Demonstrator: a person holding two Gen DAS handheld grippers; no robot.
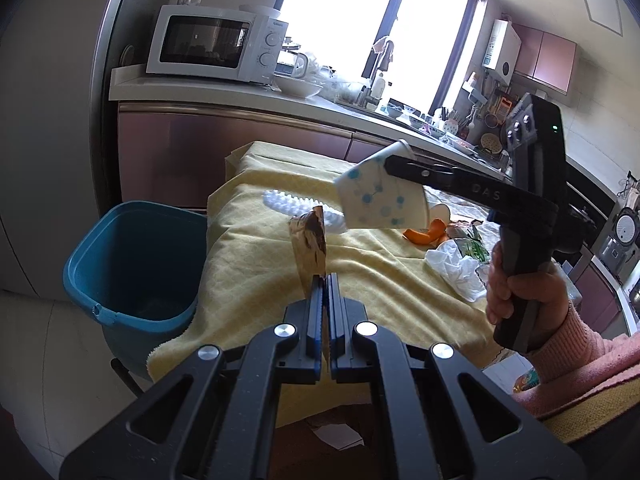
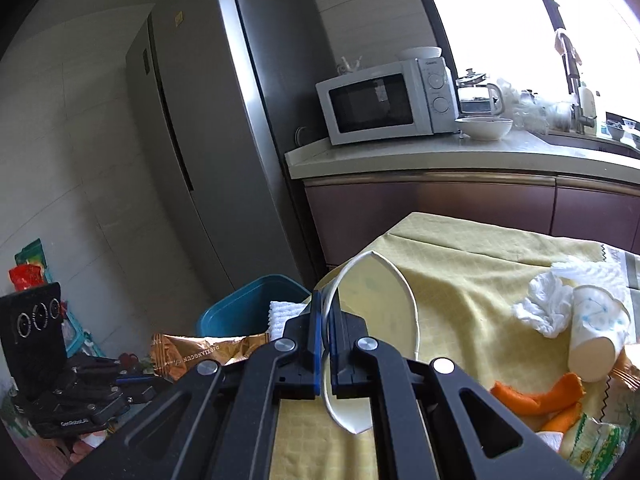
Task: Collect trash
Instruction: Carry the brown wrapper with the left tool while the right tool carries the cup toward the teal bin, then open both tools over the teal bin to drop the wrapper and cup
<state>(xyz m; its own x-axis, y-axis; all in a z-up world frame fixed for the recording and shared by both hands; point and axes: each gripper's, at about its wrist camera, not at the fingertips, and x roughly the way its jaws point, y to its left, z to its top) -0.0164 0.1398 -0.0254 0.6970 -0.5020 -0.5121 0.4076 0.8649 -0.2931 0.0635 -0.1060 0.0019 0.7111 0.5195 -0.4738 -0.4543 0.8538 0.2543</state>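
Note:
My left gripper (image 1: 325, 280) is shut on a brown-gold snack wrapper (image 1: 310, 246), held above the yellow-clothed table (image 1: 256, 264). The wrapper also shows in the right wrist view (image 2: 200, 354). My right gripper (image 2: 327, 300) is shut on the squashed rim of a white paper cup with blue dots (image 2: 368, 300); in the left wrist view the cup (image 1: 380, 196) hangs over the table. The blue trash bin (image 1: 132, 264) stands on the floor left of the table, open. A second dotted cup (image 2: 596, 332), crumpled tissue (image 2: 548, 308) and orange peel (image 2: 536, 396) lie on the cloth.
A white ridged plastic tray (image 1: 304, 208) lies at the table's far side. A green-white wrapper (image 2: 596, 448) lies by the peel. A counter with a microwave (image 1: 216, 44) and bowl runs behind; a refrigerator (image 2: 224, 128) stands left.

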